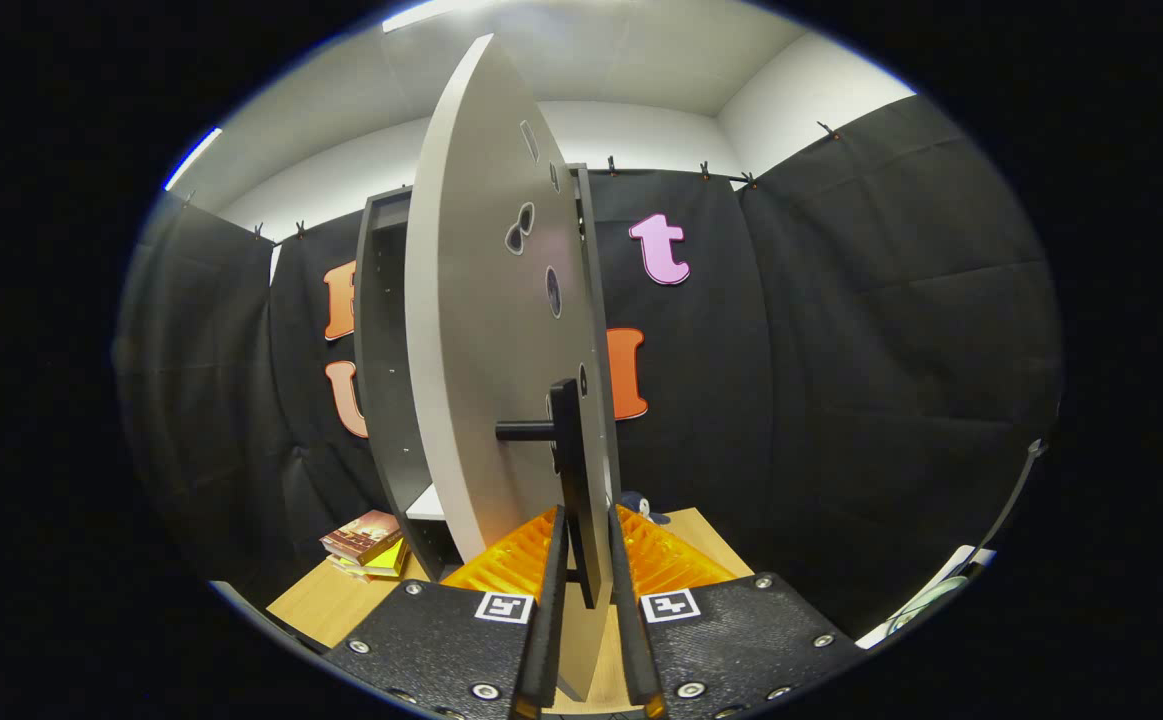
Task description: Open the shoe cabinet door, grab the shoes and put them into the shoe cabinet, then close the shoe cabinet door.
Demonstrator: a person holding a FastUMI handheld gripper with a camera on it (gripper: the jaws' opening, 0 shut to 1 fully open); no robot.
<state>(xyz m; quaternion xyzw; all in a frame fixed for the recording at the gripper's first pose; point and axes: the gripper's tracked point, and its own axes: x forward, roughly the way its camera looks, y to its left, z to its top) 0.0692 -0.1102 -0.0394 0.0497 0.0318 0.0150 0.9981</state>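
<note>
The shoe cabinet (381,380) is a tall dark grey box standing on a wooden table (316,605). Its light grey door (481,330) is swung wide open toward me and I see it nearly edge-on. The black bar handle (569,450) on the door runs down between my fingers. My gripper (586,535) is shut on that handle, one finger on each side of it. A white shelf (428,505) shows inside the cabinet behind the door. Just beyond my right finger a small part of a dark blue shoe (644,506) peeks out on the table.
A short stack of books (366,545) lies on the table left of the cabinet. Black cloth walls close in the booth behind and on both sides. A cable and a white edge (941,590) sit low at the right.
</note>
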